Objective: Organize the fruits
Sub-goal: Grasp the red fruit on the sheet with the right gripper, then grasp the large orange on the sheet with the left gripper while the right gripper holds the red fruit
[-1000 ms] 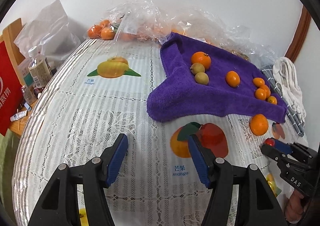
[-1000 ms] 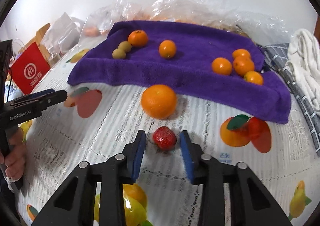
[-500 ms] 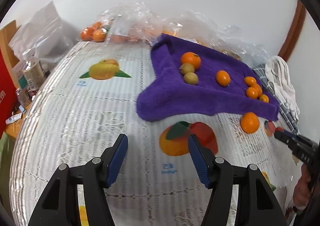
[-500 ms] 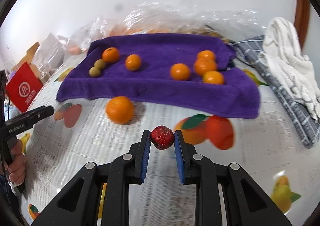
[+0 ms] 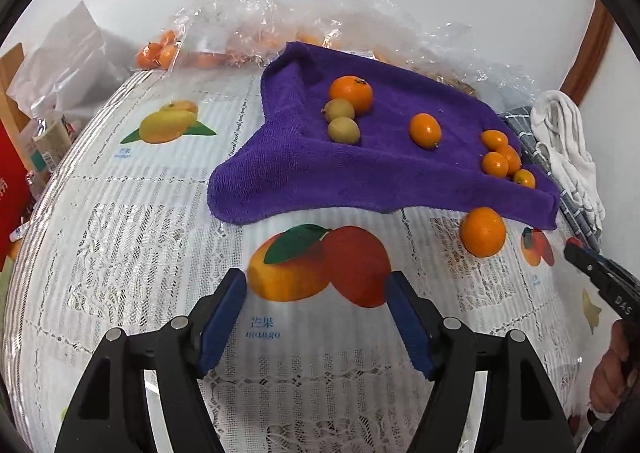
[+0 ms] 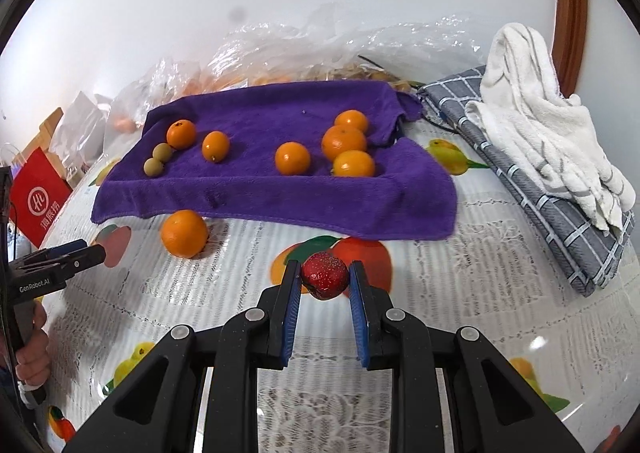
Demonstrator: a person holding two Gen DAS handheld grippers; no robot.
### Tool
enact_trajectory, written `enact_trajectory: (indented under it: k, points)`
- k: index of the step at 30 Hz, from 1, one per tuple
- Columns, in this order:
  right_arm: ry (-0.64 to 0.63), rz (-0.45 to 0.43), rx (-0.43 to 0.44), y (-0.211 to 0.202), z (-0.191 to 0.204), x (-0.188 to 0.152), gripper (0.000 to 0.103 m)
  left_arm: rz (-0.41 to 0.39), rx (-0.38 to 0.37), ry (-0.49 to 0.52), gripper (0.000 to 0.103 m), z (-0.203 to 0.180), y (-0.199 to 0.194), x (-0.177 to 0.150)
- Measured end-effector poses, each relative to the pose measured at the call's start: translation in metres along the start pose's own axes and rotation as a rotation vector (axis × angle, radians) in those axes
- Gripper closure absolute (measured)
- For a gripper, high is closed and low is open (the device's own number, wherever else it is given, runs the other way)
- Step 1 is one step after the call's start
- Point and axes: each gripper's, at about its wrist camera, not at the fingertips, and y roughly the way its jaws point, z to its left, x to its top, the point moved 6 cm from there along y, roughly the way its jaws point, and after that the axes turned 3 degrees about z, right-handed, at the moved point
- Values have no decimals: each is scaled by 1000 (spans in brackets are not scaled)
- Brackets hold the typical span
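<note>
R gripper clamps strawberry above tablecloth.

The right tongs have clamped the strawberry and lifted it off the tablecloth.

Black hand-held gripper frames, blue finger pads, silver screws, white lettering.

Fluffy matt purple towel; glossy, perhaps plastic tablecloth; crinkled clear bags.
</note>
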Motion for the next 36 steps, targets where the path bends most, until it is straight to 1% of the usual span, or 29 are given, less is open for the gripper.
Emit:
enact_trajectory:
  k: [3, 9, 10, 15, 19, 22, 27, 29, 30, 31, 32, 33, 36]
  points:
    - [-1, -8, 3, -2, -5, -1, 79, 10, 36, 17, 33, -5, 1, 0]
    - [24, 8, 11, 0, -17, -4, 79, 16, 13, 38, 33, -33, 5, 4]
    - [23, 15, 10, 1, -19, -5, 79, 17, 3, 40, 34, -37, 6, 5]
    - [15, 25, -16, -1, -27, -9, 79, 7, -93, 83, 34, -73, 5, 12]
    - [32, 26, -37, -5, -40, -10, 79, 5, -125, 132, 33, -101, 5, 16]
    - [44, 32, -46, -6, -47, -10, 79, 12, -107, 169, 33, -120, 13, 19]
    - [42, 39, -79, -5, -53, -8, 79, 42, -101, 160, 33, -129, 30, 20]
    - [44, 41, -82, -5, -54, -7, 79, 50, -106, 148, 42, -131, 33, 21]
    - [45, 40, -83, -5, -54, -6, 79, 58, -107, 145, 45, -132, 36, 21]
    - [45, 39, -84, -5, -54, -6, 79, 56, -99, 146, 49, -133, 37, 20]
    - [46, 40, -86, -4, -54, -5, 79, 47, -86, 154, 61, -134, 37, 21]
    - [48, 40, -85, -4, -54, -4, 79, 45, -79, 162, 65, -135, 37, 22]
    - [49, 37, -82, -5, -53, -2, 79, 47, -78, 153, 65, -135, 34, 25]
